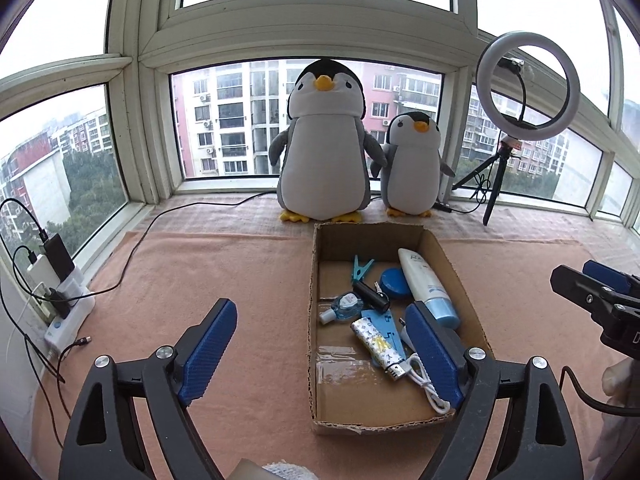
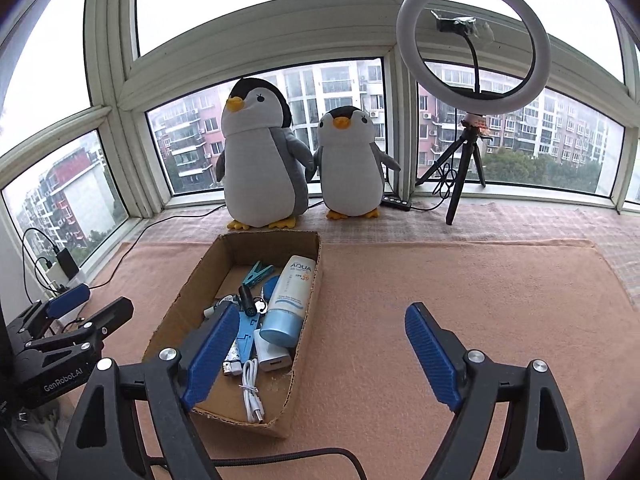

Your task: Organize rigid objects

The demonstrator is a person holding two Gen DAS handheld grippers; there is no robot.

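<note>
here both tongs are spread wide and pinch nothing: the left tongs (image 1: 324,344) hover at the near left of the cardboard box (image 1: 444,250), the right tongs (image 2: 320,352) at its near right. the rigid things already lie inside the box: a sunscreen tube (image 2: 287,304), a patterned lighter (image 1: 378,346), a white cable (image 2: 251,390), a white power bank (image 2: 272,354), a teal clothes peg (image 1: 362,268), a blue round tin (image 1: 394,283) and a small clear bottle (image 1: 342,307). the pink towel (image 2: 440,280) around the box shows no loose item, so the sorting looks close to done. the box's long axis runs away from both tongs toward the plush penguins (image 1: 326,148). its near edge sits between the two tongs, the left tongs' right finger (image 1: 434,354) over its contents, so that hand seems nearer for any reach inside.
</note>
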